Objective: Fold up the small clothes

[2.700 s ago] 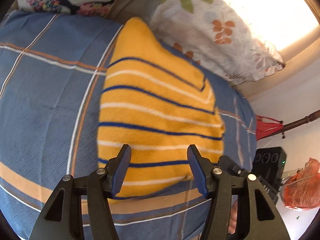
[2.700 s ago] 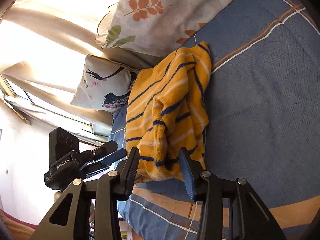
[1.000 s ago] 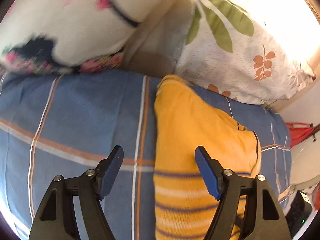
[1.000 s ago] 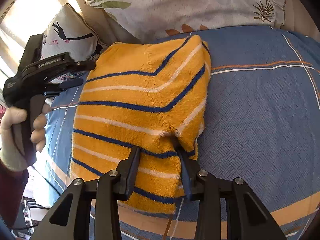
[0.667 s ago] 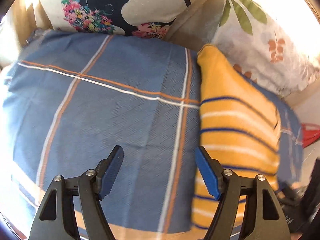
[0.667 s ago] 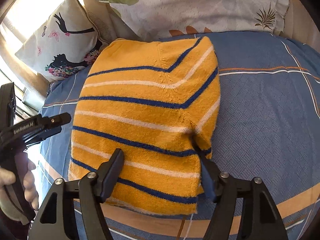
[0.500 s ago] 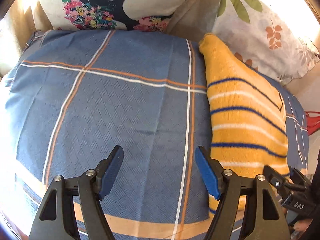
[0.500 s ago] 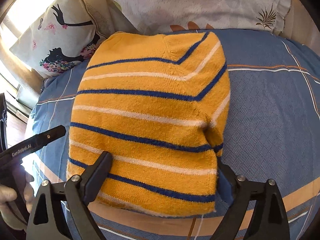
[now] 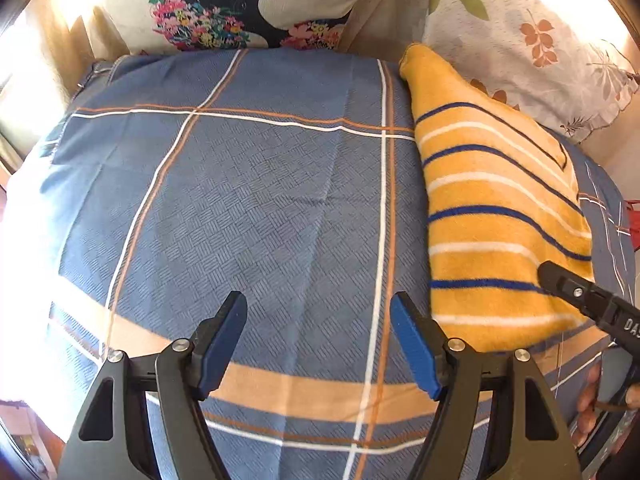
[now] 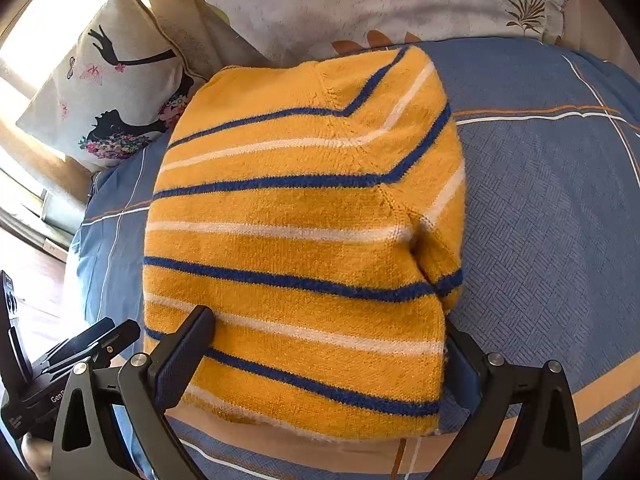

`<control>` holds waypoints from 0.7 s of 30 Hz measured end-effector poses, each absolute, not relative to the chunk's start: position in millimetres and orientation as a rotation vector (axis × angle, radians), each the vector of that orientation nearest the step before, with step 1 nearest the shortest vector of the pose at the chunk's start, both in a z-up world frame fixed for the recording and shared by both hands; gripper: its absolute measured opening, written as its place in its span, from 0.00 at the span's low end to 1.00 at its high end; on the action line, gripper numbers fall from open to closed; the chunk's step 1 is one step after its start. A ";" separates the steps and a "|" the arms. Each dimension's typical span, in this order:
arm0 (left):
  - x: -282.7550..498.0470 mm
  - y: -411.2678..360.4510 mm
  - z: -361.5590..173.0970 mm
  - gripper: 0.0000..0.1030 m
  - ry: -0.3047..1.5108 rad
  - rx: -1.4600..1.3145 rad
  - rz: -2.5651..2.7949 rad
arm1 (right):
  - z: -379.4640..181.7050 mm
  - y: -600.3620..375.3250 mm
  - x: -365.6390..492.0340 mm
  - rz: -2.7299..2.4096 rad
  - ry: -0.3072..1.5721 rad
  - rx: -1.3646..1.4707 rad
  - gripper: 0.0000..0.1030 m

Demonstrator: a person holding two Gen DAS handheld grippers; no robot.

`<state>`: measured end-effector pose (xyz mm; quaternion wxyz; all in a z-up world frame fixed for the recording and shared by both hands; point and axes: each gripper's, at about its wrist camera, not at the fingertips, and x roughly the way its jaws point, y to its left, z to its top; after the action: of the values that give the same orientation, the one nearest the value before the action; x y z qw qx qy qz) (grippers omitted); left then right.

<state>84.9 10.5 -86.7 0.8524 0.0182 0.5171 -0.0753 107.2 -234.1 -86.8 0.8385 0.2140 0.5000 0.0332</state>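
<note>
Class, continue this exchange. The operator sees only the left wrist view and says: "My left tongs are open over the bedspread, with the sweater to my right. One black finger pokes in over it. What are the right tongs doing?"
Observer: The right tongs are open wide, spanning the sweater's near end. They grip nothing.
Operator: Is the sleeve on its far side tucked in?
Observer: Yes. The sleeve is folded in along the right edge, and none of it trails onto the bedspread.
Operator: Where do my tongs show from there?
Observer: The left tongs sit low at the left, beside the sweater's corner and off the knit.
</note>
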 end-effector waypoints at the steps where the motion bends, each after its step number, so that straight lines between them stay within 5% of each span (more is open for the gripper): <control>1: 80.3 7.0 -84.8 0.71 1.082 0.049 -0.153 | -86.6 -232.1 107.8 0.085 1.065 0.424 1.00; 21: -1.9 -96.9 -56.8 0.71 1.012 0.143 -0.248 | -45.2 -301.2 -4.8 0.028 0.913 0.450 0.95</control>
<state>-1.9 -96.9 -56.8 0.8648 0.0681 0.4832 -0.1182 -4.8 -301.2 -45.2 0.8732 0.2156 0.4368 0.0136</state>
